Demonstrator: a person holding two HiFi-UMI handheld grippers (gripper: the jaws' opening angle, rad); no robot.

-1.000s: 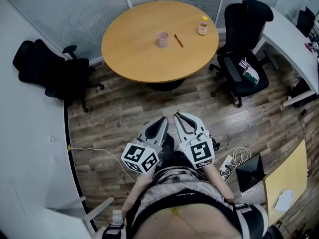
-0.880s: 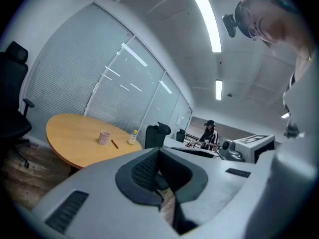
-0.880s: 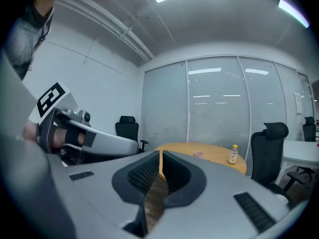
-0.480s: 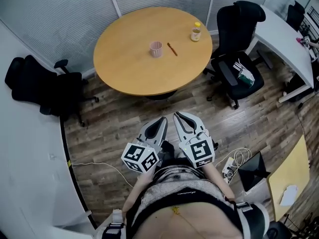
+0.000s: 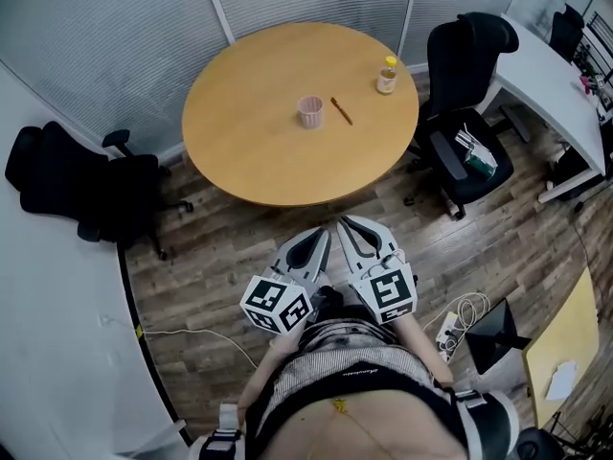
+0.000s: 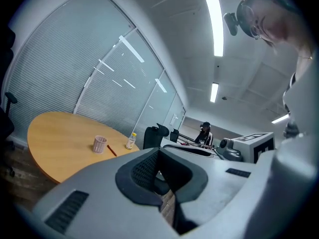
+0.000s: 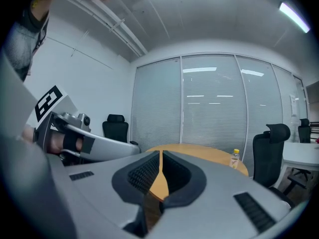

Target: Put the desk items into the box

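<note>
On the round wooden table (image 5: 249,151) stand a pink ribbed cup (image 5: 310,111), a brown pencil (image 5: 341,110) just to its right and a small yellow-capped bottle (image 5: 387,76) near the far right rim. The cup (image 6: 99,144), pencil (image 6: 111,150) and bottle (image 6: 131,141) show small in the left gripper view; the bottle (image 7: 234,159) shows in the right gripper view. My left gripper (image 5: 320,235) and right gripper (image 5: 342,224) are held side by side close to my body, short of the table. Both are shut with nothing between the jaws. No box is in view.
Black office chairs stand at the left (image 5: 81,185) and at the right (image 5: 465,94) of the table. A white desk (image 5: 551,94) runs along the right. A power strip with cables (image 5: 450,322) lies on the wood floor. Glass partitions with blinds (image 5: 115,36) close the far side.
The head view has shifted slightly, so the table now sits a little lower and more to the right in frame. Both grippers keep their place near my body.
</note>
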